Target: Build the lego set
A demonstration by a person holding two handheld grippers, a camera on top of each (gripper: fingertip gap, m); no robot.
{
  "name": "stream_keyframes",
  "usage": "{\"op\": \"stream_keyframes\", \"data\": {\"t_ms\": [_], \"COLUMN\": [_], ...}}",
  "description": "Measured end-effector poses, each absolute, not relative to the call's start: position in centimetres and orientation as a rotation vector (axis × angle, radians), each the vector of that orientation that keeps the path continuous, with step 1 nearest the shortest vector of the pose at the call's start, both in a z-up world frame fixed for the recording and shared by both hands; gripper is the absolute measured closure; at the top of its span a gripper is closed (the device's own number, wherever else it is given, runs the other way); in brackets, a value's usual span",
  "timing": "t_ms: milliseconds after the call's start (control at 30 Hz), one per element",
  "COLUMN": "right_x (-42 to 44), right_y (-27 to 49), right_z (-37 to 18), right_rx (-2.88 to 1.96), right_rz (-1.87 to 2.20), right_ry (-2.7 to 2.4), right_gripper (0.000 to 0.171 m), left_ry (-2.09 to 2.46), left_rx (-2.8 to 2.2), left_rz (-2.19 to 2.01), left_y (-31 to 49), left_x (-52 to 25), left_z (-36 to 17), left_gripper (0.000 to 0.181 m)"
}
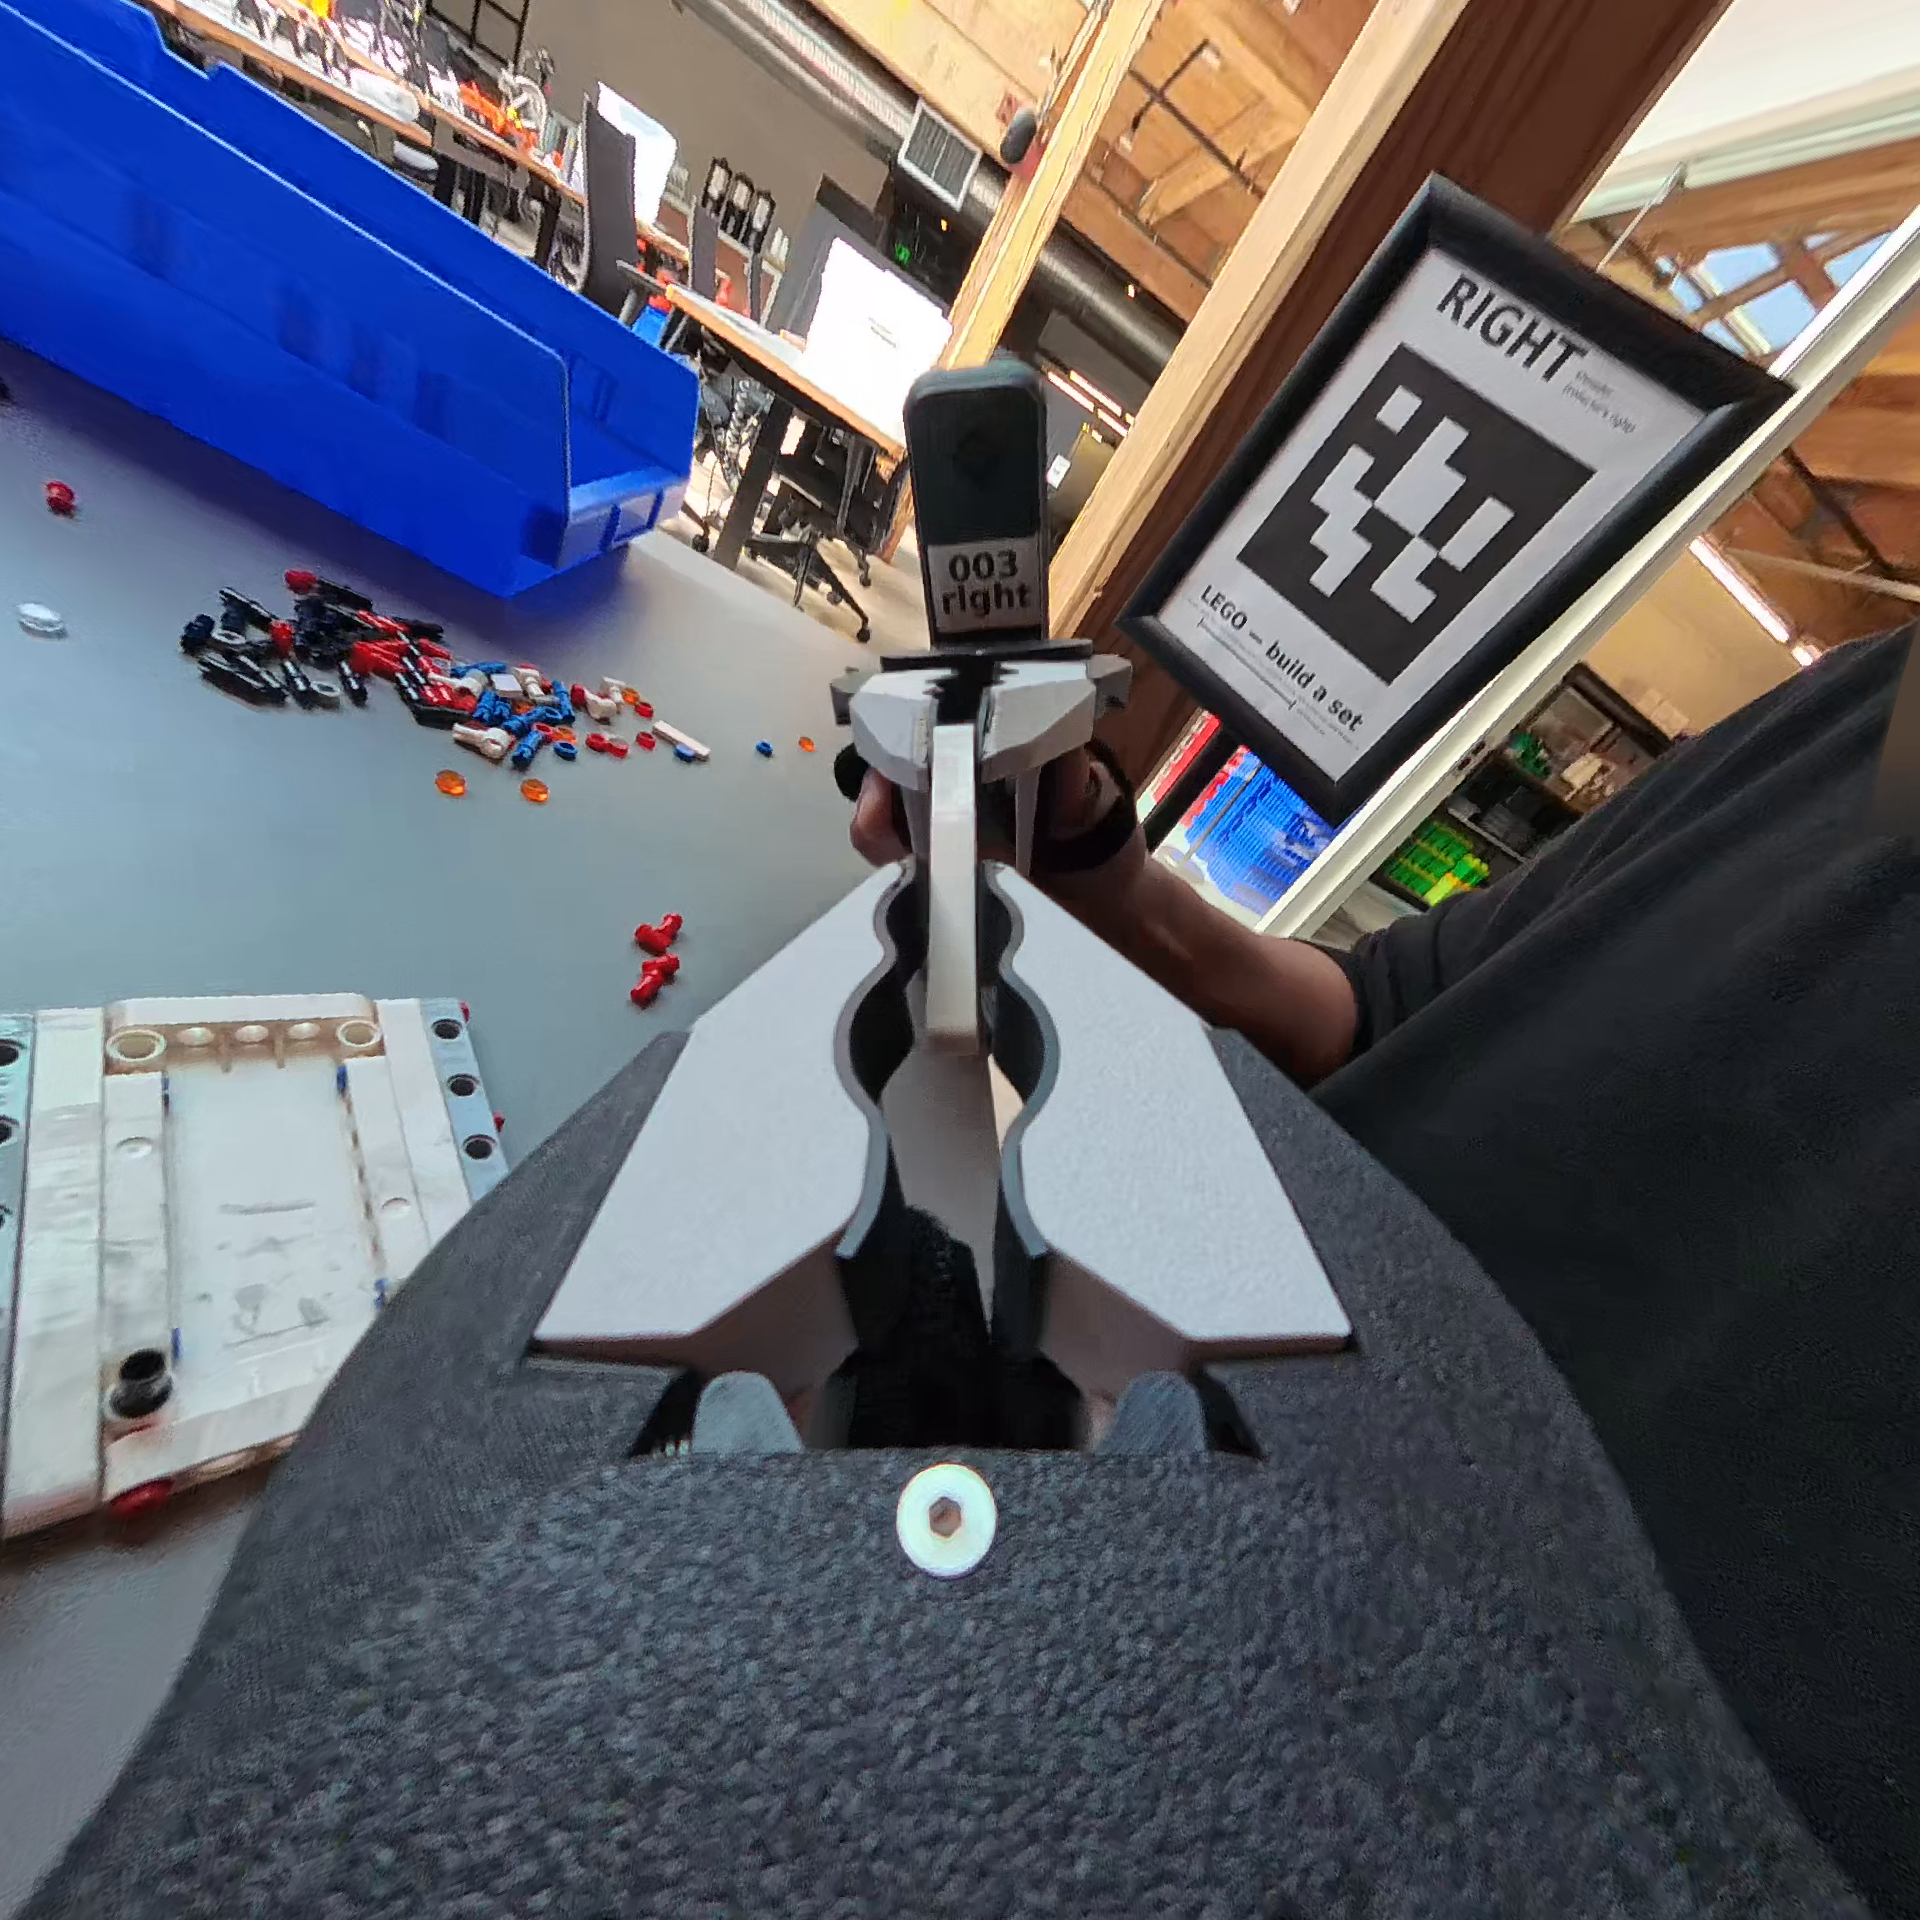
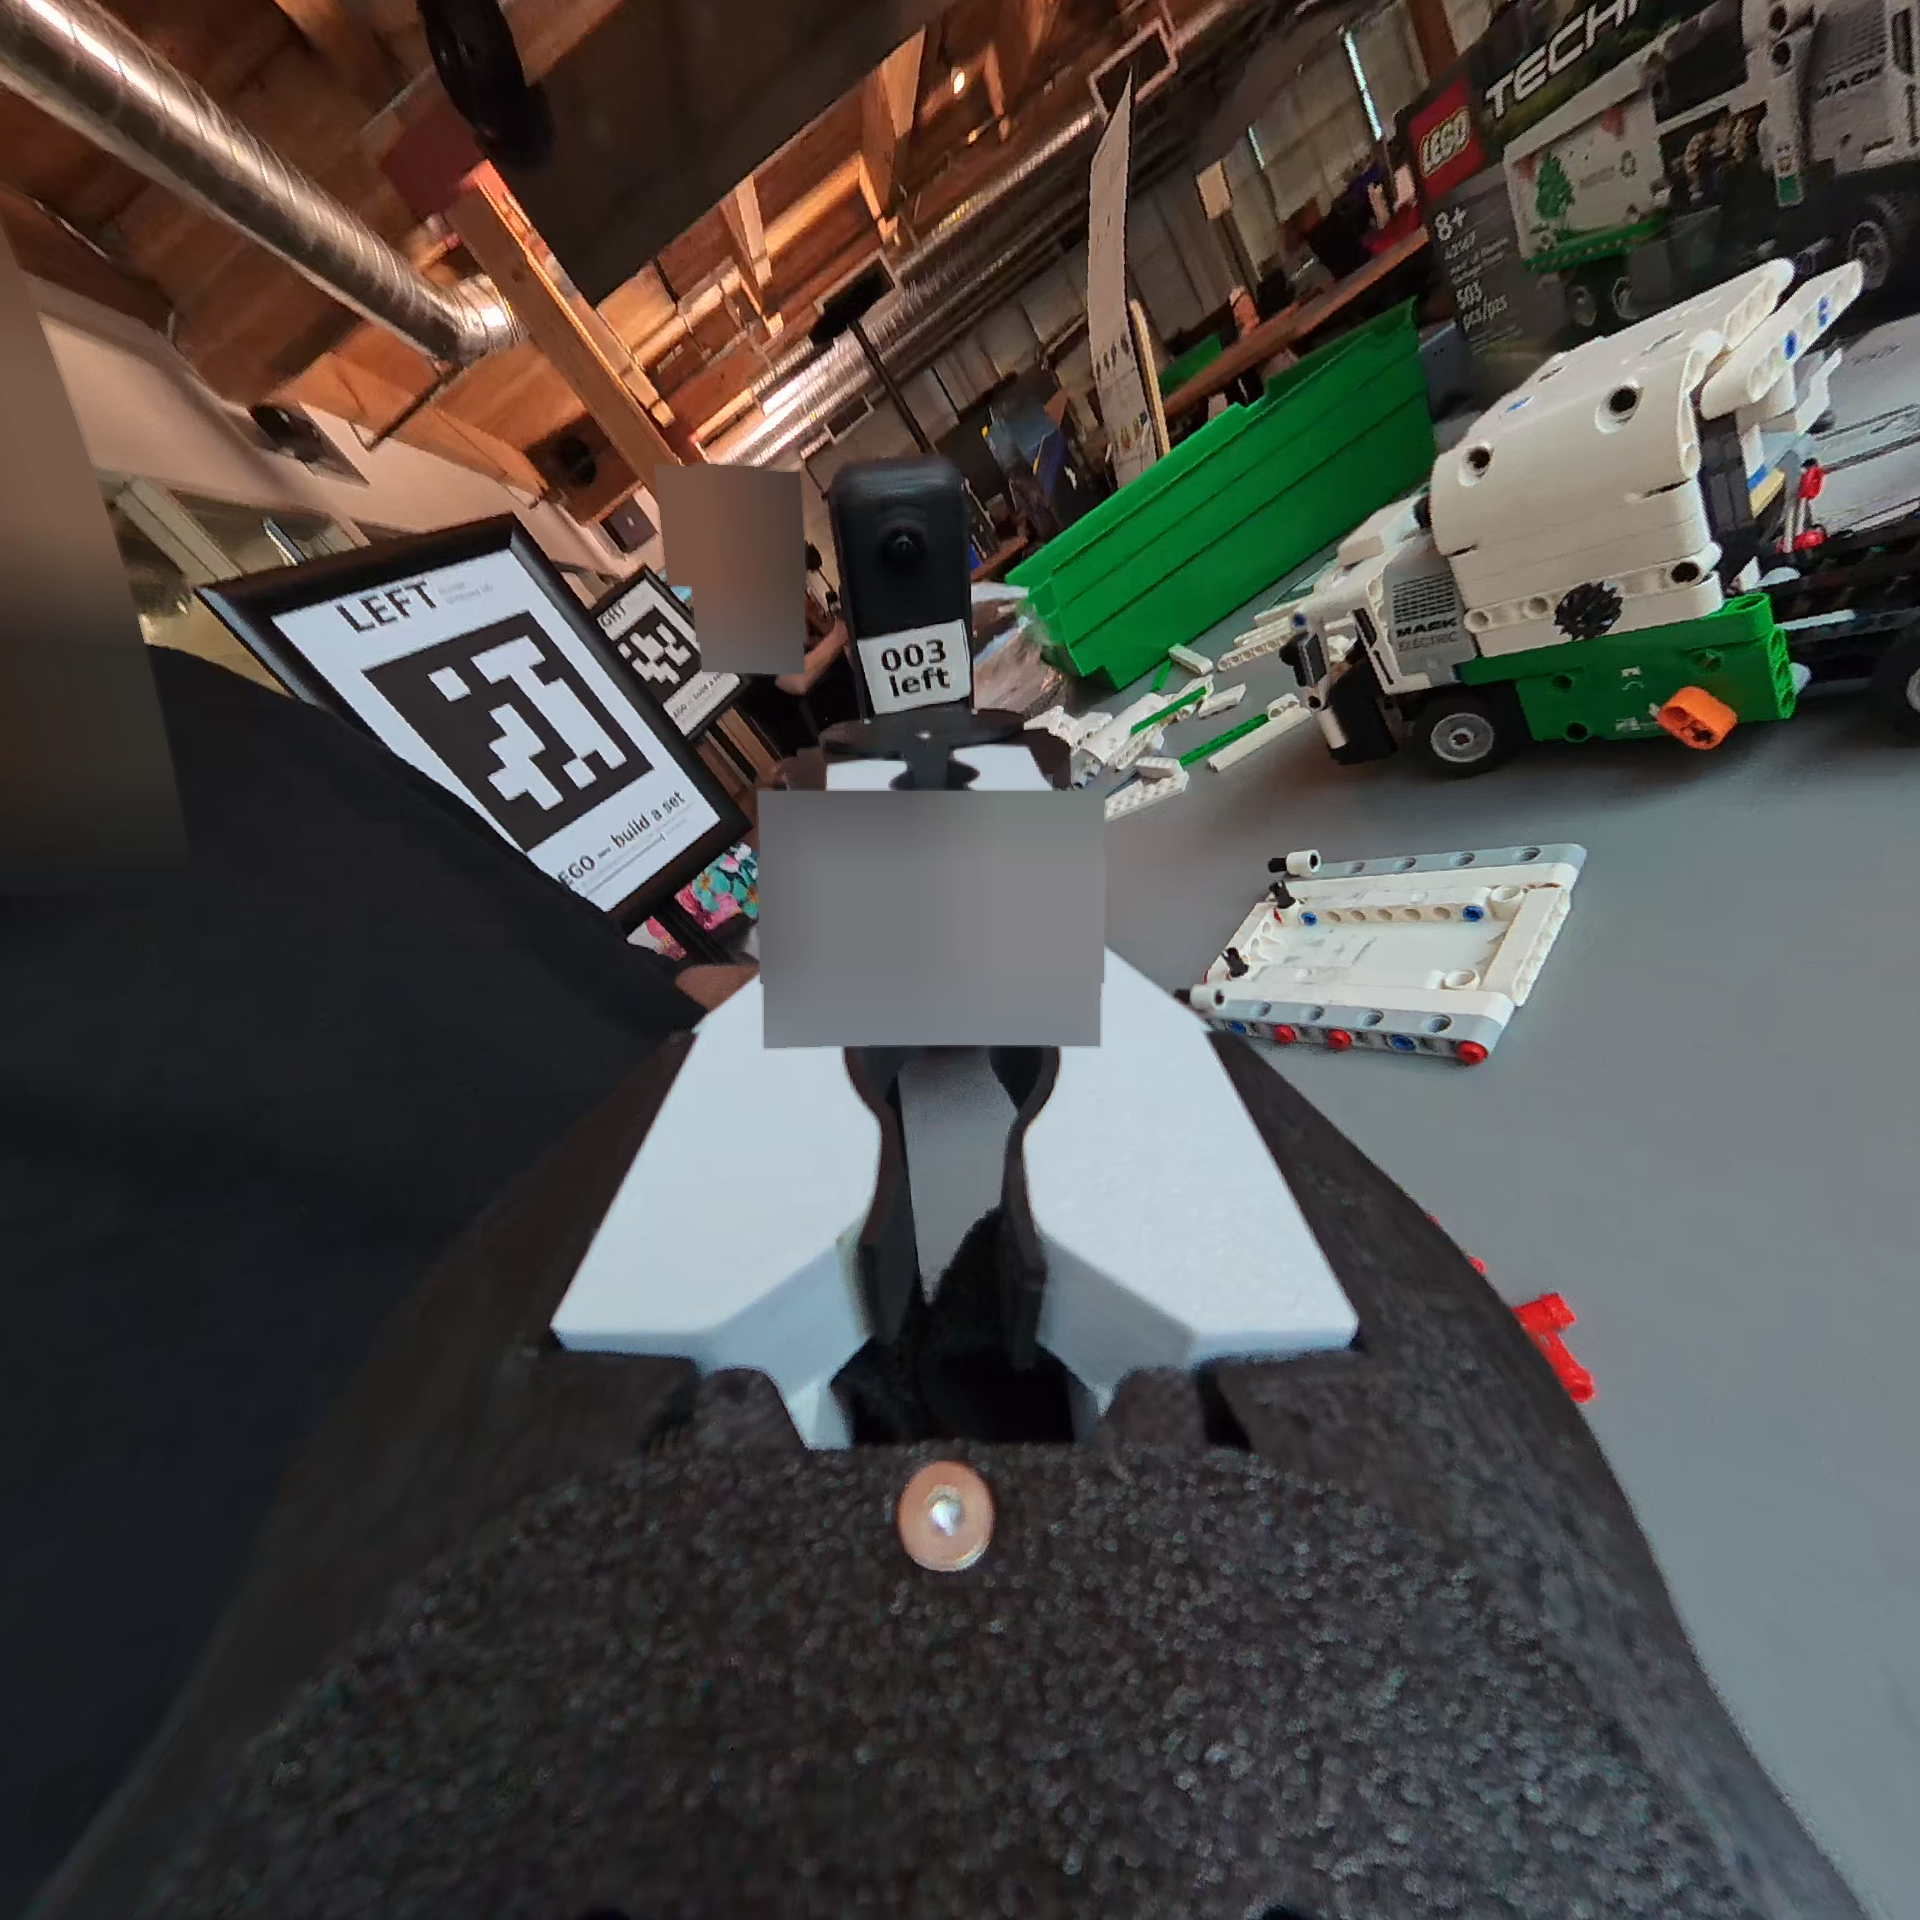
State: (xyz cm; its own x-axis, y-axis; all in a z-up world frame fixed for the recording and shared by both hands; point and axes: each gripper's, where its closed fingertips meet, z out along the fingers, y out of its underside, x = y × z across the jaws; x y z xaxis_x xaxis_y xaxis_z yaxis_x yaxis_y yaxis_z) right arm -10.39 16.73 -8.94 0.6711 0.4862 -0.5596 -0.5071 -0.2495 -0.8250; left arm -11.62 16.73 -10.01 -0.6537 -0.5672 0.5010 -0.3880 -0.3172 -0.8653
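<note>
My left gripper (image 1: 951, 904) and right gripper (image 2: 932, 1049) face each other above the grey table, tip to tip. Both are shut on the same long white Lego piece (image 1: 951, 831), which runs between them; it shows shaded in the right wrist view (image 2: 951, 1143). The right gripper also shows in the left wrist view (image 1: 971, 717), held by a hand. A blur patch hides the meeting point in the right wrist view. A flat white and grey panel assembly (image 1: 239, 1226) (image 2: 1392, 945) lies on the table. A partly built white and green truck (image 2: 1558, 582) stands at the far right.
A blue bin (image 1: 312, 291) and a pile of small loose pieces (image 1: 416, 665) lie to the left. Red pins (image 1: 657, 956) (image 2: 1553, 1340) lie near the grippers. A green bin (image 2: 1226, 499), loose white beams (image 2: 1174, 717), the set box (image 2: 1610, 156) and framed marker signs (image 1: 1434, 488) (image 2: 468, 707) stand around. The tips of both grippers are at nearly the same place.
</note>
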Motion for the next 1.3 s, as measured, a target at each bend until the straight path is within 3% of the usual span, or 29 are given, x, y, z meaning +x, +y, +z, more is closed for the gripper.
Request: {"op": "stream_keyframes", "data": {"t_ms": [367,867,1133,1300], "right_x": [-9.7,-10.2,-10.4,-6.5], "right_y": [18.2,18.4,18.3,16.0], "right_z": [-7.3,-7.3,-7.4,-8.2], "right_rx": [-1.328,-1.325,-1.344,-1.605], "right_rz": [0.970,0.990,1.015,0.694], "right_ry": [0.243,0.242,0.231,0.088], "right_gripper": [0.165,0.165,0.165,0.154], "left_ry": [1.369,1.262,1.312,1.384], "left_rx": [-1.285,-1.298,-1.275,-1.327], "left_rz": [-2.350,-2.386,-2.330,-2.050], "left_y": [18.0,17.9,17.8,19.8], "left_x": [-10.2,-10.1,-10.3,-10.3], "left_z": [-7.3,-7.1,-7.3,-8.7], "left_gripper": [0.171,0.175,0.175,0.175]}}
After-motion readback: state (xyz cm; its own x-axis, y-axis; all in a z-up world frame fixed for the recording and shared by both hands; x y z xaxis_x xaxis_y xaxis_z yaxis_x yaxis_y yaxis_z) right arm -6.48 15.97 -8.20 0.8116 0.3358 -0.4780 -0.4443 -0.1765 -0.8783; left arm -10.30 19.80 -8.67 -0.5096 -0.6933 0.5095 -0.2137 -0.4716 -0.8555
